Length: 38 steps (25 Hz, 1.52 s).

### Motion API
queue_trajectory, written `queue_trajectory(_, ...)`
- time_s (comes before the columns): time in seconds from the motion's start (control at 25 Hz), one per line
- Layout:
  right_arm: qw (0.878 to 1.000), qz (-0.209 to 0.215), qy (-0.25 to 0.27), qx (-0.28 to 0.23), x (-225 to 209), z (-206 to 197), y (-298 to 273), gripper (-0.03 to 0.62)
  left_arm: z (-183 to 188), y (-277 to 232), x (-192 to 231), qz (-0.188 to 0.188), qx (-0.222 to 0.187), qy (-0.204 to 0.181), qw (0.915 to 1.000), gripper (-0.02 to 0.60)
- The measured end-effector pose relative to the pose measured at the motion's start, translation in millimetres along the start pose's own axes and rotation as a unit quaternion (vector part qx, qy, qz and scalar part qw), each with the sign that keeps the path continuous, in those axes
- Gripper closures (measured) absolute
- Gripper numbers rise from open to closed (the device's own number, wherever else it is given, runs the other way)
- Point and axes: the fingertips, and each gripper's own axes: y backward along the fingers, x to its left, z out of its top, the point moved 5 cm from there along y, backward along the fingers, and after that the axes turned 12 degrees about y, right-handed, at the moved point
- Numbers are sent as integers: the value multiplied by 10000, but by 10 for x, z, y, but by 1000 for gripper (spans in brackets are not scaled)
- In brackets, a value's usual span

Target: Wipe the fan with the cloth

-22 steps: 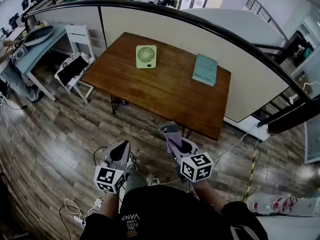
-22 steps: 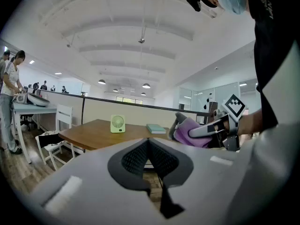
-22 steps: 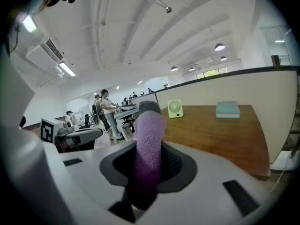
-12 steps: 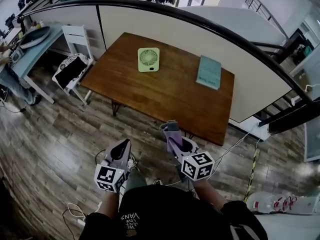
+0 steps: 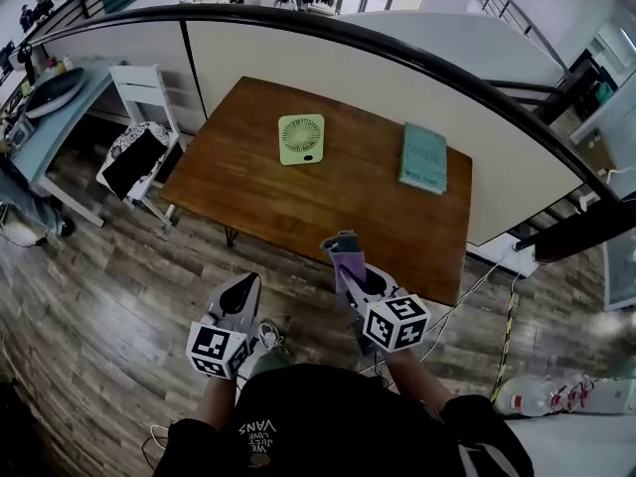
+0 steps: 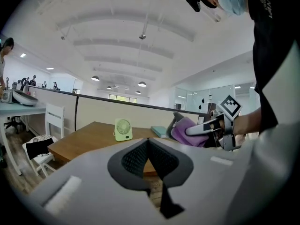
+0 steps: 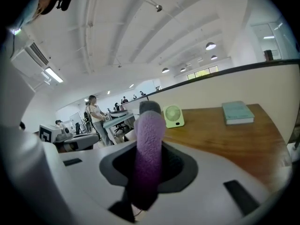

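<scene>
A small light-green fan [image 5: 302,138] stands on the brown wooden table [image 5: 298,207], toward its far middle; it also shows as the fan [image 6: 123,130] and the fan [image 7: 173,116]. My right gripper [image 5: 345,250] is shut on a purple cloth [image 5: 350,268], held just short of the table's near edge; the cloth [image 7: 149,144] fills its jaws. My left gripper [image 5: 239,292] hangs over the floor, short of the table, shut with nothing in it. Both are well away from the fan.
A teal book [image 5: 424,157] lies on the table's far right. A curved partition wall [image 5: 417,87] runs behind the table. A white chair [image 5: 139,147] and a desk [image 5: 50,97] stand at left. Cables [image 5: 477,276] lie on the wooden floor.
The view has shifted forward: the table, fan and book sit lower and nearer in the head view. Both grippers hold the same pose, the cloth still gripped.
</scene>
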Motion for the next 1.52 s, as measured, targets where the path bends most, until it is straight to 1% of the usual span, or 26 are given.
queue_trajectory(0.16,9998,-180,-127,-28,-13,106,-285,494,161,-163,308,-195,100,-94,9997,571)
queue_trajectory(0.44,9987,-397,-312,-34,53,267,-735,494,354,-365,828,-443,279,-93,9986,571)
queue_trajectory(0.52,9982,-475,-359,-23,51,279,-806,494,384,-427,924,-500,319,-96,9982,571)
queue_trajectory(0.68,9971,-637,-426,30,67,305,-913,494,431,-528,1084,-597,381,15,9975,571)
queue_trajectory(0.92,9957,-782,-486,138,-61,308,-954,494,406,-705,1112,-695,425,134,9966,571)
queue_trajectory(1.08,9957,-734,-535,155,-212,345,-1089,494,425,-851,1152,-701,433,144,9965,571)
queue_trajectory(1.2,9963,-643,-550,147,-339,406,-1229,494,510,-966,1188,-653,377,75,9971,571)
queue_trajectory(1.28,9970,-555,-518,141,-408,454,-1347,494,553,-1054,1232,-620,410,40,9972,571)
queue_trajectory(1.36,9975,-481,-480,180,-487,479,-1459,494,585,-1166,1286,-529,457,81,9975,571)
queue_trajectory(1.52,9981,-353,-416,288,-732,534,-1630,494,678,-1475,1303,-427,404,161,9981,571)
